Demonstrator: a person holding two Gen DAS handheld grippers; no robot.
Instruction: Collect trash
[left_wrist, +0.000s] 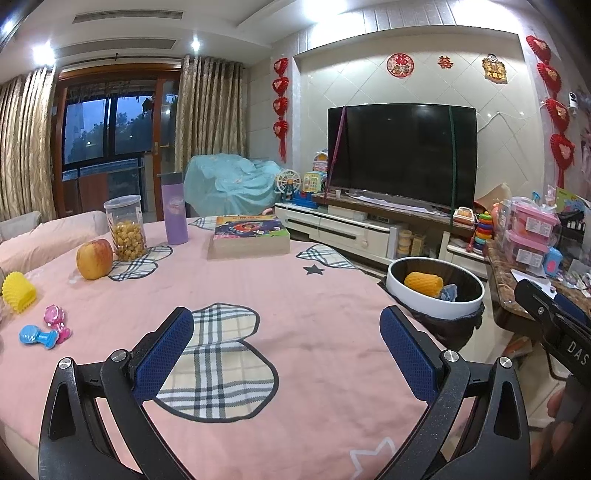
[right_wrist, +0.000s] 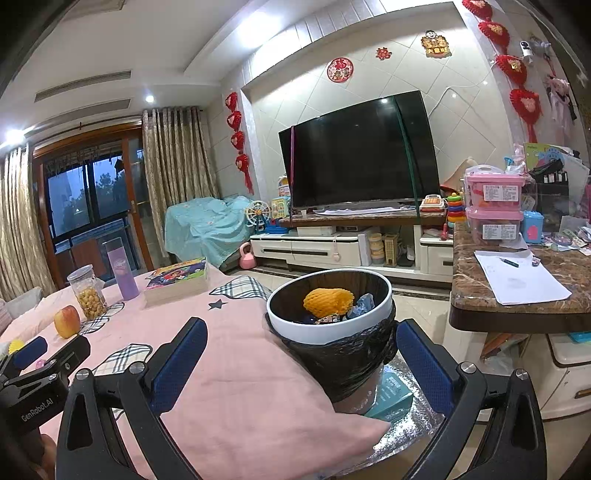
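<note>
A white-rimmed trash bin (right_wrist: 314, 332) lined with a black bag stands beside the table's right edge; the same trash bin (left_wrist: 424, 301) shows in the left wrist view. Inside lie an orange foam fruit net (right_wrist: 327, 301) and blue crumpled wrappers (right_wrist: 364, 304). A yellow foam net (left_wrist: 18, 293) lies on the pink tablecloth (left_wrist: 295, 325) at far left. My left gripper (left_wrist: 286, 341) hovers open and empty over the cloth. My right gripper (right_wrist: 301, 356) is open and empty, just in front of the bin.
On the table stand an apple (left_wrist: 94, 258), a jar of snacks (left_wrist: 125, 229), a purple bottle (left_wrist: 174, 210), a boxed book (left_wrist: 249, 236) and small pink and blue toys (left_wrist: 46, 328). A marble counter (right_wrist: 517, 295) with papers and boxes lies right of the bin.
</note>
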